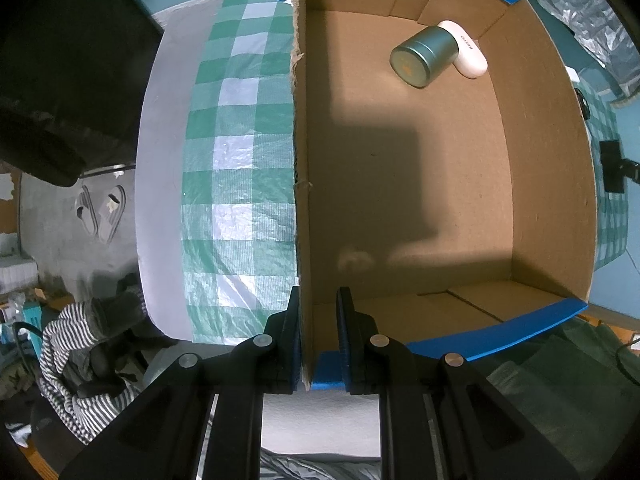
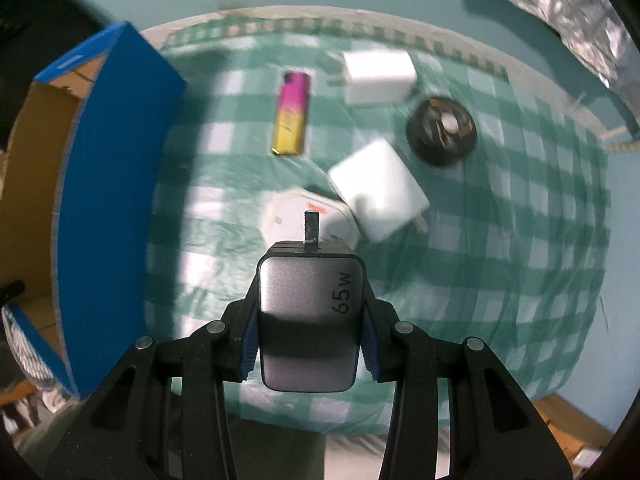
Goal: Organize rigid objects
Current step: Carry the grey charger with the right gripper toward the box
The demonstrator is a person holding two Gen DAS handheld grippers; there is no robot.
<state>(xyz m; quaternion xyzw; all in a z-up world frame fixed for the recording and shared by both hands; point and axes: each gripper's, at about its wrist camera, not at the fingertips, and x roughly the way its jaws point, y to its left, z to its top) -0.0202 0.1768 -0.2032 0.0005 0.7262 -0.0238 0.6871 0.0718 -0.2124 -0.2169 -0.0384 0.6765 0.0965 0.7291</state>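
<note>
Your left gripper (image 1: 319, 332) clamps the cardboard box (image 1: 544, 168) wall, your right gripper (image 2: 308, 344) clamps the grey charger (image 2: 310, 320) (two items boxed, five remain outside).

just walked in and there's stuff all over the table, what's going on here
A person with a gripper in each hand is sorting small items into a cardboard box. The left gripper is clamped on the box's wall. The right gripper holds a grey charger marked 65 W above the checked cloth. A green tin and a white case already lie in the box. White adapters, a pink-yellow lighter and a round black item remain outside.
</note>
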